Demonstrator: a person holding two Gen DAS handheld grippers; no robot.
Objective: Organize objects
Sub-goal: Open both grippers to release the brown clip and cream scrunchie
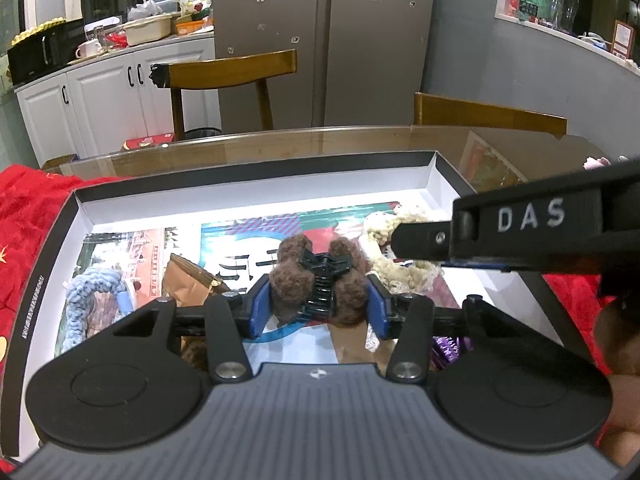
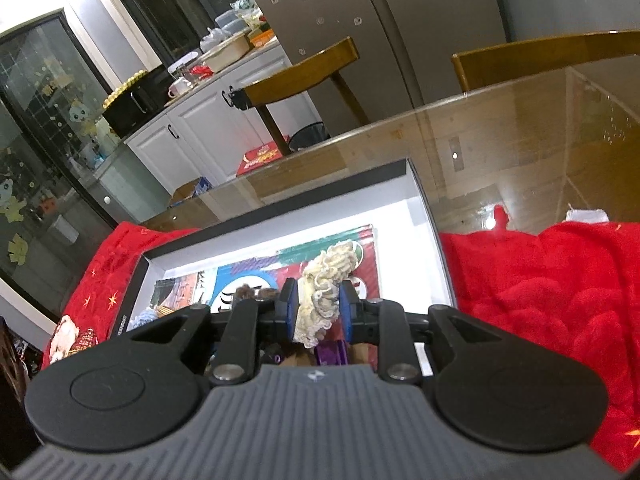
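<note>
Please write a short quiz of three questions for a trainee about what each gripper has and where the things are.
1. True or false: the left gripper has a brown fuzzy hair claw between its jaws.
2. What is between the jaws of the right gripper? A) a purple wrapper B) a cream lace scrunchie C) a blue cord
3. Fill in: both grippers hang over the shallow black-edged ____ that lies on the red cloth.

Key
1. True; the blue pads sit on both sides of it.
2. B
3. box
</note>
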